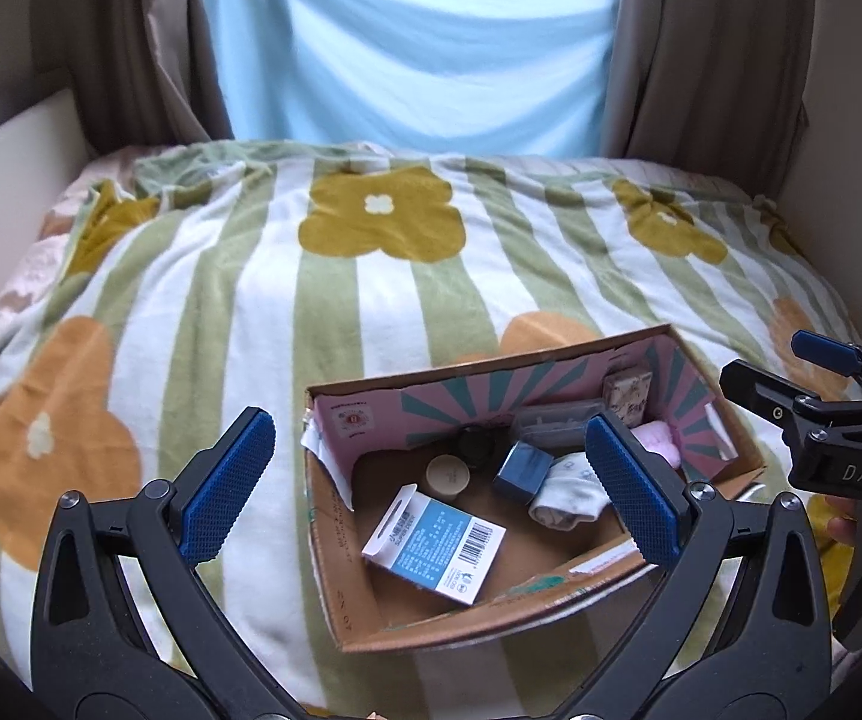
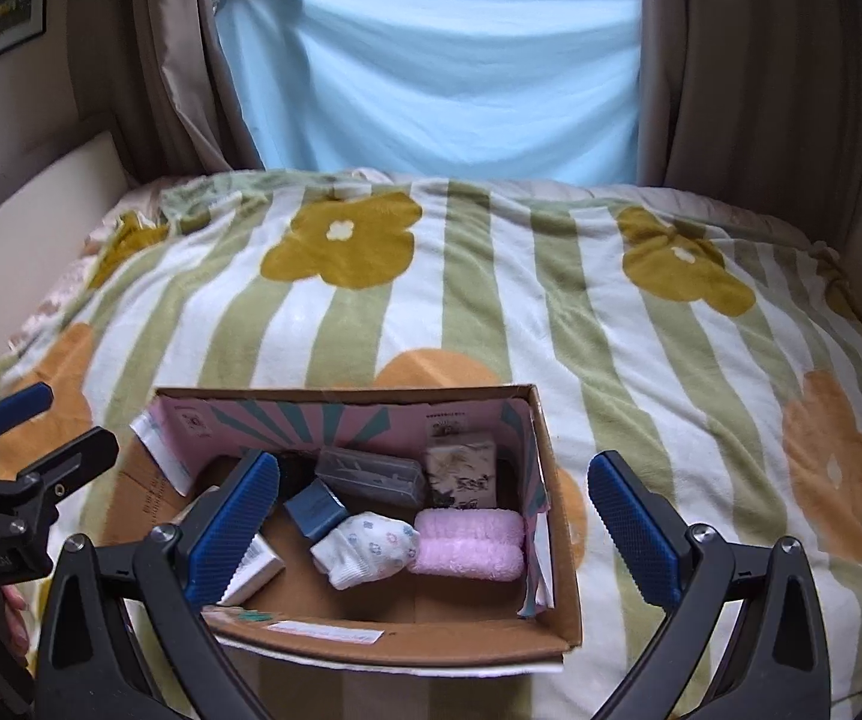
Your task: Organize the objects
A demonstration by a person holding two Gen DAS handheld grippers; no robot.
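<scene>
An open cardboard box [image 1: 359,594] [image 2: 556,552] sits on the striped floral blanket. Inside lie a blue-and-white carton [image 1: 433,543], a round tan lid [image 1: 447,473], a small blue box [image 1: 522,471] [image 2: 314,509], a white sock [image 1: 568,492] [image 2: 368,547], a pink cloth [image 2: 468,541], a grey case [image 2: 371,474] and a patterned box [image 2: 462,468]. My left gripper [image 1: 431,492] is open and empty above the box's near side. My right gripper [image 2: 436,528] is open and empty above the box; it also shows at the right edge of the left wrist view [image 1: 790,378].
The blanket [image 1: 371,300] covers a bed, bounded by a pale wall panel [image 2: 29,216] on the left. Brown curtains [image 2: 748,60] and a light blue sheet [image 2: 442,72] hang behind. The left gripper shows at the left edge of the right wrist view [image 2: 29,438].
</scene>
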